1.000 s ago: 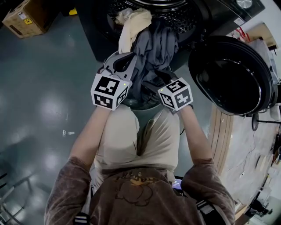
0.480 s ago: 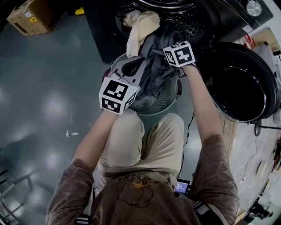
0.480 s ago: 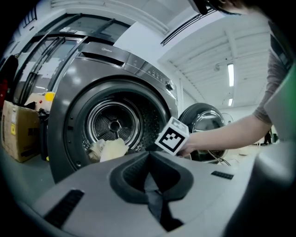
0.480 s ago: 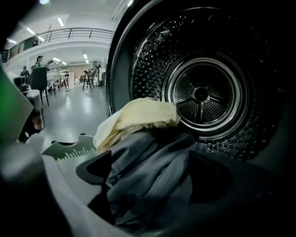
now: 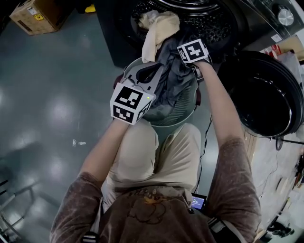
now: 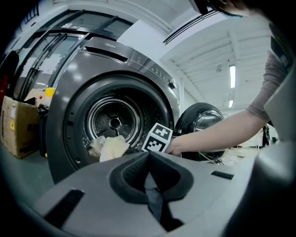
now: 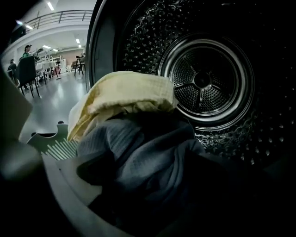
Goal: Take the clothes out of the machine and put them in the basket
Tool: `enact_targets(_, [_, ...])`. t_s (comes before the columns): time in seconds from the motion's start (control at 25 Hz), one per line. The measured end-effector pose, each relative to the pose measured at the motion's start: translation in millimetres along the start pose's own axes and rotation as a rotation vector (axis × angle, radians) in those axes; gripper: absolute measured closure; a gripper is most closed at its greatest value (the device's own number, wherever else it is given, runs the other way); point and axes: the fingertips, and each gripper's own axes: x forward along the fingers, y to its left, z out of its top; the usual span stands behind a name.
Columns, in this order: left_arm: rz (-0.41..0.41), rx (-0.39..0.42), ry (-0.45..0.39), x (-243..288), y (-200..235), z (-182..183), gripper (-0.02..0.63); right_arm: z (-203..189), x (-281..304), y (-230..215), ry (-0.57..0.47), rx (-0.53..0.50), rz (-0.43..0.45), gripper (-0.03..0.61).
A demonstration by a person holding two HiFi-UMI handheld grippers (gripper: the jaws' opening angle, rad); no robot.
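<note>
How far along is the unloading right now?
Partly done: the grey garment hangs from the drum into the basket, pinched in the left tongs. The right tongs have just opened over it, gripping nothing. The cream garment is not out yet, lying at the drum mouth.

Basket (image 5: 172, 122) before machine (image 5: 213, 28), clothes (image 5: 171, 66) apparently over both; door (image 5: 266, 95) right.

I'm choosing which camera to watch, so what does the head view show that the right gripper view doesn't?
Only the head view: the cardboard box, the machine's open door and the person's legs. Only the right gripper view: chairs in the room beyond, and the drum's back hub. Both: the cream cloth and grey cloth spilling from the machine's mouth, and the basket.
</note>
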Motion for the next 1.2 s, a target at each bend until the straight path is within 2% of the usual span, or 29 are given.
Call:
enact_targets(0.12, [-0.001, -0.009, 0.004, 1, 0, -2, 0.609, 1, 0, -4, -0.001, 0.014, -0.006, 0.136])
enact_targets(0.36, [0.0, -0.022, 0.003, 0, 0, -1, 0.609, 3, -11, -7, -0.045, 0.042, -0.015, 0.343])
enact_targets(0.48, [0.001, -0.023, 0.002, -1, -1, 0, 0.609, 2, -15, -2, -0.056, 0.066, 0.004, 0.469])
enact_targets(0.76, [0.015, -0.015, 0.007, -2, 1, -3, 0.609, -6, -48, 24, -0.131, 0.122, 0.112, 0.506])
enact_targets(1.2, [0.03, -0.003, 0.005, -1, -1, -1, 0.609, -50, -122, 107, -0.17, 0.062, 0.346, 0.508])
